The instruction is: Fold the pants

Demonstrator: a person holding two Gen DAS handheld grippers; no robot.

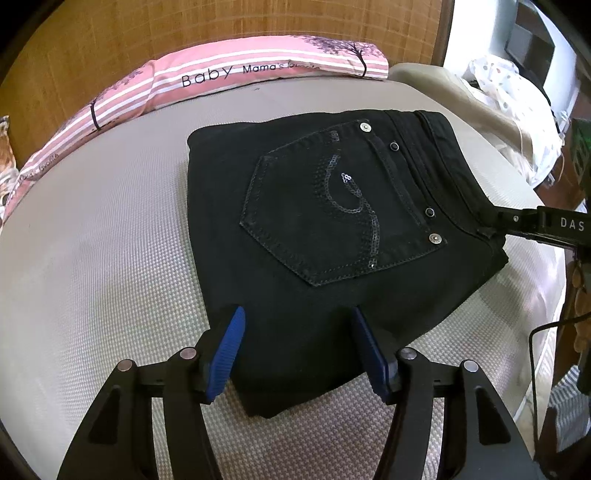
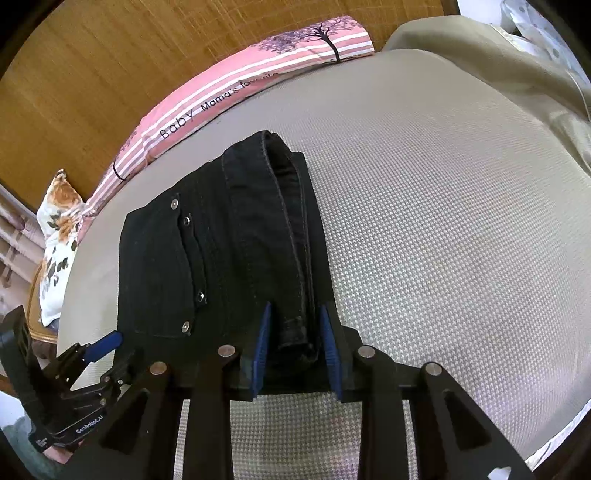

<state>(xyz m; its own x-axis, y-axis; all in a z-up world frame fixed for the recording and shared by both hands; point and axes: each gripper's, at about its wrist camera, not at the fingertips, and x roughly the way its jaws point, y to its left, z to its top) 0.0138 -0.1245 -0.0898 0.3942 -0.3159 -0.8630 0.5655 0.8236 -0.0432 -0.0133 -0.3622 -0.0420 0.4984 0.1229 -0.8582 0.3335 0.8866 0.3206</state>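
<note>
Black pants (image 1: 317,236) lie folded into a compact bundle on the grey mattress (image 1: 92,277), back pocket with a sequin swirl facing up. My left gripper (image 1: 297,317) is open, its blue pads either side of the bundle's near edge, just above the cloth. My right gripper (image 2: 295,321) has its blue pads around the waistband end of the pants (image 2: 221,251), jaws partly closed on the thick fold; whether it pinches firmly is unclear. In the left wrist view the right gripper (image 1: 498,221) touches the waistband corner. The left gripper (image 2: 107,341) shows at lower left of the right wrist view.
A pink striped pillow (image 1: 229,74) lies along the far edge against a woven wooden headboard (image 1: 184,26). A beige blanket (image 2: 498,55) and white dotted cloth (image 1: 517,92) lie at the right. A floral cushion (image 2: 59,236) sits off the left edge.
</note>
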